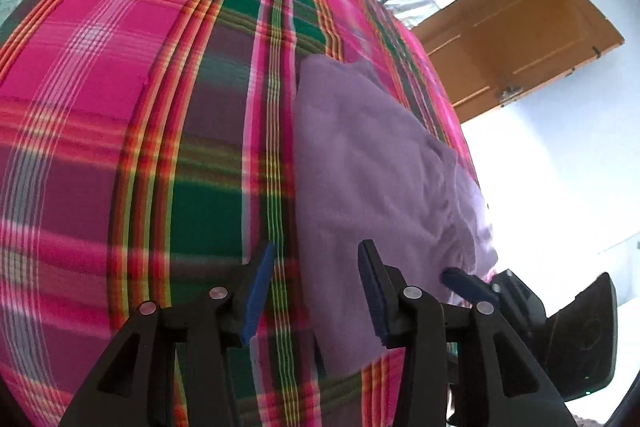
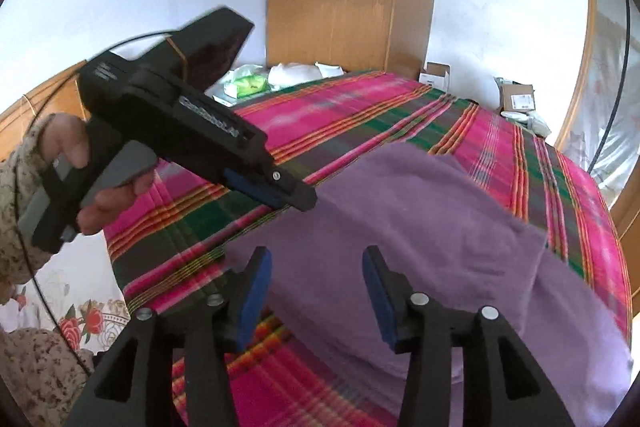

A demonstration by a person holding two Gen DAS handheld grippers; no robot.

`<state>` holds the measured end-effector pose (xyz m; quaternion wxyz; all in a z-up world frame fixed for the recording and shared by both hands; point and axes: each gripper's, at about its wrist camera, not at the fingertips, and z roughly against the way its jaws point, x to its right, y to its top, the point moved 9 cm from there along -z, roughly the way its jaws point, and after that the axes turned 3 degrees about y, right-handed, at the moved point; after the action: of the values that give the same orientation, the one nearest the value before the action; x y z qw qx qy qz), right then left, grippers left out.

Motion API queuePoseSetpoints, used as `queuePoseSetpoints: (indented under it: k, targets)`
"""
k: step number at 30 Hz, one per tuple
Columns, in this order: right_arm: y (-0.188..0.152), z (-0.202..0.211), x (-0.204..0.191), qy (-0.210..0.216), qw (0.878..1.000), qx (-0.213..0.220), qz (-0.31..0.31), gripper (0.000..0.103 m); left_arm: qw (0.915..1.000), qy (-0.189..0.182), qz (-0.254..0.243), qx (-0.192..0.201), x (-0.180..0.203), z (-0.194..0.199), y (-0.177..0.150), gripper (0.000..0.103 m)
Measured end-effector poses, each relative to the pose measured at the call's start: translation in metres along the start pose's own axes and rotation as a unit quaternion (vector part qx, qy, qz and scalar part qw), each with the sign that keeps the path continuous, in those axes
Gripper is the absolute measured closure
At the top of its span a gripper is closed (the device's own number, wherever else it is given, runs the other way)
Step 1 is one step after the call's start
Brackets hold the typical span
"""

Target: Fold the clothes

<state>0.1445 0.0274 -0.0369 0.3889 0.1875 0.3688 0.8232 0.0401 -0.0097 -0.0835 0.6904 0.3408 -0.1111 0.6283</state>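
1. Spread across the bed: a pink, green and orange plaid cover.
2. Lying on that cover near the bed's edge: a purple garment, already doubled over.
3. Poised above the garment, jaws spread wide, pinching nothing: right hand-held gripper.
4. Hovering over the garment's left edge, jaws likewise spread: left hand-held gripper.
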Motion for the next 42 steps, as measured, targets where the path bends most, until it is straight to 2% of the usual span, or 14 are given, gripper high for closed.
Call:
queuePoseSetpoints:
  k: [4,9,12,19,23,31,36,39,42]
  targets:
    - [-0.005,-0.007,-0.014,0.016,1.000,-0.009,-0.006,0.053,0.9999,-0.008,0.014,0.003,-0.003,0.004,-0.006,0.058]
    - [-0.010,-0.017,-0.023,0.006,1.000,-0.016,0.005,0.049,0.9997,-0.016,0.017,0.003,0.002,0.005,-0.013,0.054]
    - [-0.009,-0.022,-0.031,0.001,1.000,-0.009,0.018,0.046,0.9991,-0.034,0.019,-0.016,0.009,0.000,-0.017,0.053]
    - [-0.009,-0.031,-0.044,-0.033,0.999,-0.013,0.041,0.045,0.9965,-0.065,0.036,-0.038,0.021,-0.007,-0.017,0.052]
    - [-0.011,-0.041,-0.046,-0.070,0.996,-0.027,0.054,0.044,0.9922,-0.102,0.060,-0.038,0.024,-0.004,-0.013,0.052]
    - [-0.004,-0.048,-0.028,-0.125,0.992,-0.031,0.013,0.045,0.9901,-0.123,0.058,-0.035,0.031,0.002,-0.012,0.052]
    - [-0.003,-0.049,-0.022,-0.134,0.990,-0.032,0.000,0.072,0.9899,-0.121,0.067,-0.031,0.015,0.010,-0.011,0.052]
    - [-0.001,-0.047,-0.023,-0.131,0.991,-0.029,0.000,0.088,0.9904,-0.110,0.082,-0.015,0.005,0.013,-0.006,0.047]
    - [0.000,-0.045,-0.023,-0.127,0.992,-0.025,-0.007,0.090,0.9900,-0.099,0.100,0.008,-0.006,0.016,0.003,0.047]
